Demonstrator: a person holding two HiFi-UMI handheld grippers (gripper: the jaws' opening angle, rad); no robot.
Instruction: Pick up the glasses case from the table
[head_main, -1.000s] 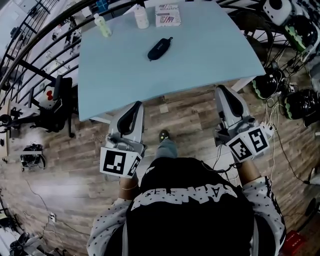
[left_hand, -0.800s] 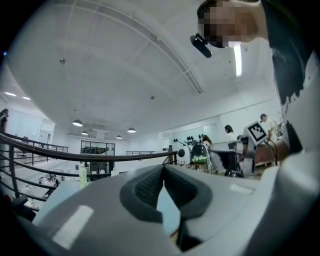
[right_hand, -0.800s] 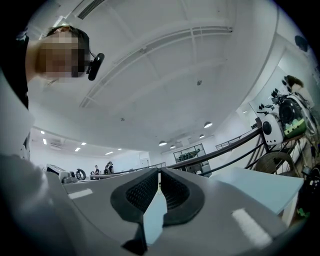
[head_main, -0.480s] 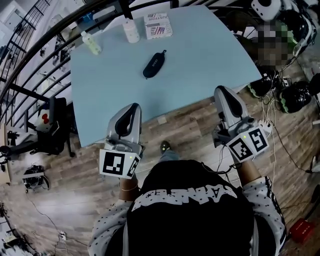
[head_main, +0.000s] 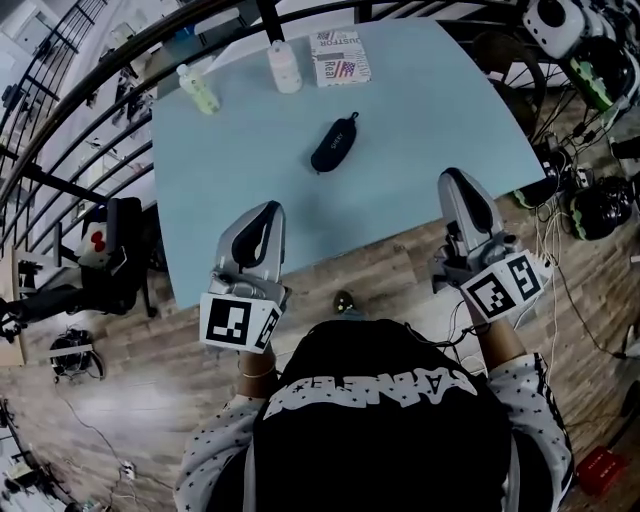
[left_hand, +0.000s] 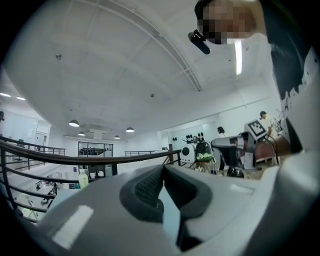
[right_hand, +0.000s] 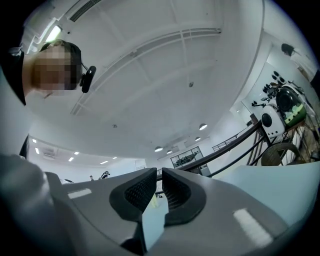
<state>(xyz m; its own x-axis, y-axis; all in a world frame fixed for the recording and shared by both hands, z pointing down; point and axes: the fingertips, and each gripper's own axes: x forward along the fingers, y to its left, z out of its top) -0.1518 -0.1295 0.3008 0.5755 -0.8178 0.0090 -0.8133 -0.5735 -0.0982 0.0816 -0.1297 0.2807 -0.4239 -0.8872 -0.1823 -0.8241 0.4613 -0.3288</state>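
Head view: the glasses case (head_main: 334, 145) lies aslant near the middle of the pale blue table (head_main: 230, 190), well apart from both grippers. A second ago both grippers hung over the wooden floor short of the table. Now the left gripper (head_main: 268, 210) and the right gripper (head_main: 455, 178) reach over its near edge, and the case sits lower in the picture, closer to them. A green bottle (head_main: 199, 88), a white bottle (head_main: 284, 66) and a box (head_main: 339, 56) stand along the far edge.

Left gripper view: the jaws meet at their tips, with nothing between them.

Right gripper view: the jaws stand a narrow slit apart, having just eased open a little, and nothing is between them.
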